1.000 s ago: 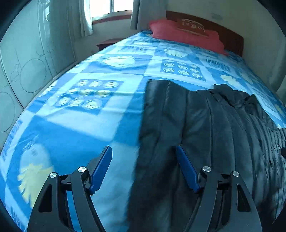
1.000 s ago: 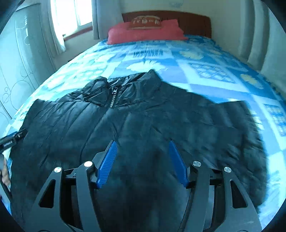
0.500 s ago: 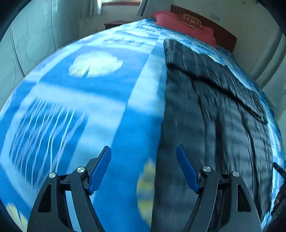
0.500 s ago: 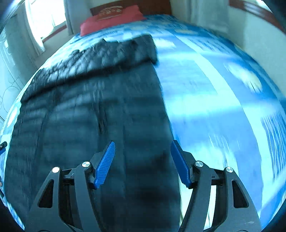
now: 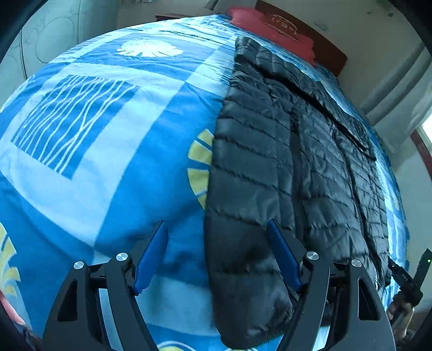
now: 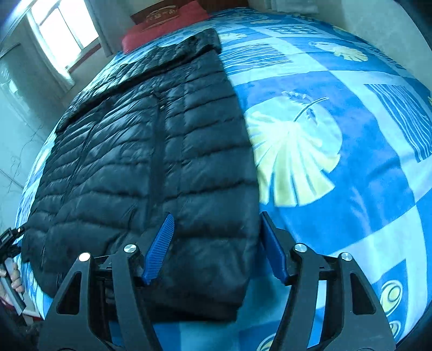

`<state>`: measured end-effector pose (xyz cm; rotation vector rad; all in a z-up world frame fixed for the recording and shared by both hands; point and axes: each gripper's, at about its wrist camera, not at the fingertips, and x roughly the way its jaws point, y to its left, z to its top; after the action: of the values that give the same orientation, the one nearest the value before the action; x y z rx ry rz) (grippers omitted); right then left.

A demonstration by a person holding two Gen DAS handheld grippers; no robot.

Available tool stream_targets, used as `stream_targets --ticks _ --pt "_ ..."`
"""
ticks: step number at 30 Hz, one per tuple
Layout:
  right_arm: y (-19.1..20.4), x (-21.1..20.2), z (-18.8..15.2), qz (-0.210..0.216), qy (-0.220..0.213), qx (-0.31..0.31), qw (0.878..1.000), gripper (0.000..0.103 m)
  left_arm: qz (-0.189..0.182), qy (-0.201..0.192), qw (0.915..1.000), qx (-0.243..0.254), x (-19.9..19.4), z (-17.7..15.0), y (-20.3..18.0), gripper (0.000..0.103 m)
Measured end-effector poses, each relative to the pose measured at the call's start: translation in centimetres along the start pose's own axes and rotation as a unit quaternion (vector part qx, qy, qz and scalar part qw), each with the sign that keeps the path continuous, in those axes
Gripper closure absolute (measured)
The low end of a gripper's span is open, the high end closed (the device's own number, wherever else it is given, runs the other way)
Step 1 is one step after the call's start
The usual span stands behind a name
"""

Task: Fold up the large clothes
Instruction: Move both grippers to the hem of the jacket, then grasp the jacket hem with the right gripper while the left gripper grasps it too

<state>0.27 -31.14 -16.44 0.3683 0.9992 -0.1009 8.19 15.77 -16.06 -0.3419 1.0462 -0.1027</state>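
Jacket (image 5: pixel 283 162) corners between both open tongs (image 5: pixel 217 255)

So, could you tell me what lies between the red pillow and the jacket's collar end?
A short stretch of bare blue patterned bedspread separates the red pillow from the black jacket, seen in the right wrist view.
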Motion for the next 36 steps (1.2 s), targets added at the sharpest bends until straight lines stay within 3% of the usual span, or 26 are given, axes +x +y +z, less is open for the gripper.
stream_targets --ticks 7,14,17,23,36 --pt "-0.2 -0.4 -0.6 0.025 0.001 0.012 1.0 0.061 -0.007 -0.002 0.9999 0.007 -0.5 -1.1 0.0 0.03" --pt "0.2 -0.8 -0.9 0.041 -0.001 0.008 0.999 0.079 -0.035 0.008 0.9993 0.011 -0.8 -2.0 -0.4 0.045" --pt "0.2 -0.9 -1.0 0.049 -0.002 0.014 0.999 0.084 -0.047 0.013 0.9987 0.015 -0.6 -2.2 -0.8 0.062" --pt "0.1 -1.8 -1.0 0.062 -0.013 0.02 0.998 0.091 -0.075 0.0 0.9972 0.006 -1.5 -2.2 -1.0 0.087" --pt "0.3 -6.9 -0.7 0.101 -0.045 0.025 0.993 0.093 -0.117 -0.069 0.9907 0.005 -8.2 -1.2 -2.4 0.092"
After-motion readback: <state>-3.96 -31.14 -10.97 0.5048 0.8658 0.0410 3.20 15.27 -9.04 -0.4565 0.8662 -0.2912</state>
